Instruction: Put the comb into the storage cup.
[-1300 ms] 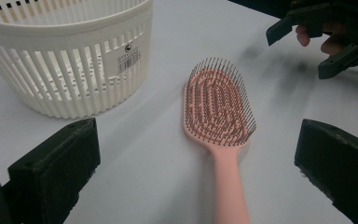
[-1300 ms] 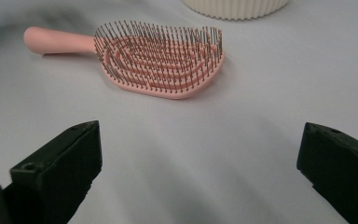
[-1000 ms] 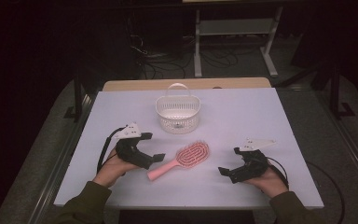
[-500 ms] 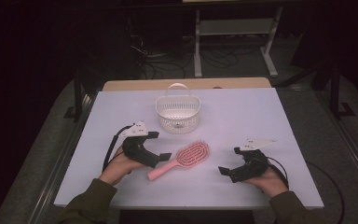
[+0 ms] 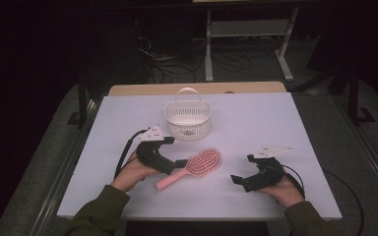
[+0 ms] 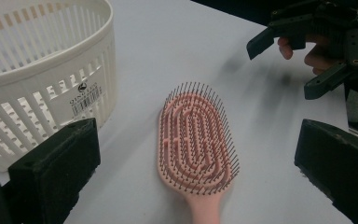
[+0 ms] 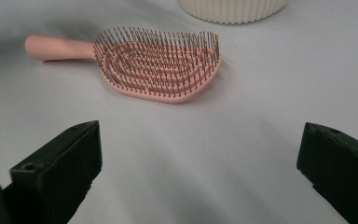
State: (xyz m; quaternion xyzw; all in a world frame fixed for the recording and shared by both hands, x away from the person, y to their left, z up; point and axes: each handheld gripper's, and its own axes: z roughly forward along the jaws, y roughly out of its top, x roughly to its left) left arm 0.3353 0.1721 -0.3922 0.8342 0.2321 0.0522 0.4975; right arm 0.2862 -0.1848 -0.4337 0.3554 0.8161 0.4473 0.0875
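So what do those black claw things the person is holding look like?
Each hand holds a black gripper with two chunky, blocky jaws. The left gripper and the right gripper both carry a pale grey three-cornered plate on top, and a black cable trails from each. The person's sleeves are dark olive green.

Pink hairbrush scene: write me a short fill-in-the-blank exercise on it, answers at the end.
1. The hairbrush lies with its bristles facing ____.
2. The left gripper has its jaws spread on either side of the hairbrush's ____.
3. Beyond the hairbrush stands a white slatted ____ with a handle.
4. The right gripper has its jaws ____ and holds nothing.

Missing words: up; handle; basket; open
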